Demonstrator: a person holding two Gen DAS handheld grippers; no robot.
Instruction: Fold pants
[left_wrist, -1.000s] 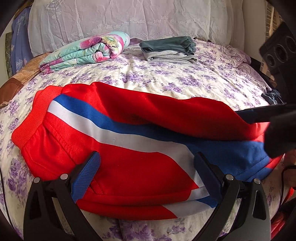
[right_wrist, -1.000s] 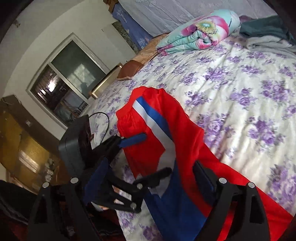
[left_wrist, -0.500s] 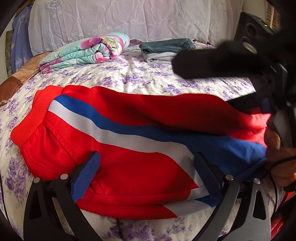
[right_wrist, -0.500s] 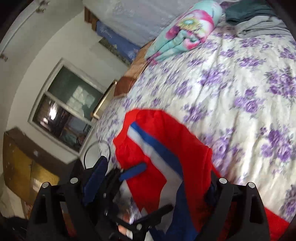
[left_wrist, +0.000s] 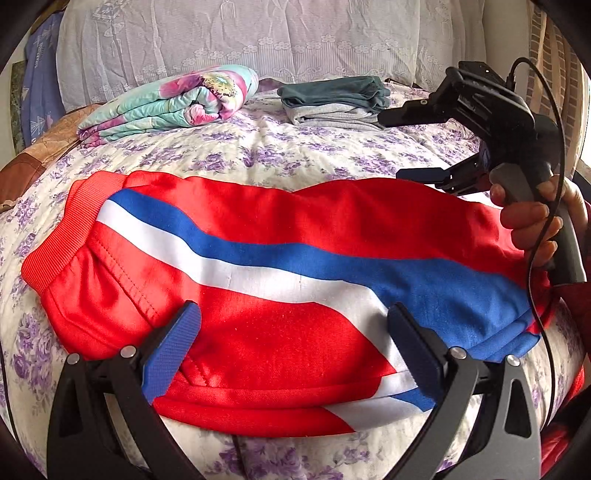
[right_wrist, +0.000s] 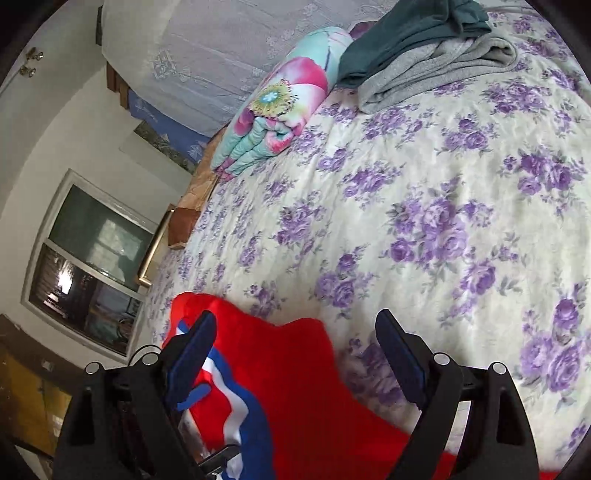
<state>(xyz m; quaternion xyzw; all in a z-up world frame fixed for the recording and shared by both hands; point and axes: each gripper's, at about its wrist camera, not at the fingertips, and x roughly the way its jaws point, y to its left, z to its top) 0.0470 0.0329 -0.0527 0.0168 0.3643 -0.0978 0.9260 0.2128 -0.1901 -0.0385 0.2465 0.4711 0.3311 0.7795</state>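
Note:
Red pants (left_wrist: 258, 266) with a blue and white side stripe lie flat across the bed, waistband at the left. My left gripper (left_wrist: 291, 328) is open, its fingers spread low over the pants' near edge. My right gripper (left_wrist: 417, 144) shows in the left wrist view at the right, held in a hand above the pants' right end, jaws apart. In the right wrist view the right gripper (right_wrist: 295, 343) is open and empty over the red pants (right_wrist: 295, 384), which fill the lower middle.
A folded floral quilt (left_wrist: 173, 103) and a stack of folded green and grey clothes (left_wrist: 332, 99) lie at the far side of the purple-flowered bedspread (left_wrist: 258, 151). A lace-covered headboard stands behind. A window (right_wrist: 92, 266) is at the left.
My right gripper has let go of the pants' right end and lifted up and away, tilting toward the far side of the bed. The pants now lie flat. My left gripper has not moved.

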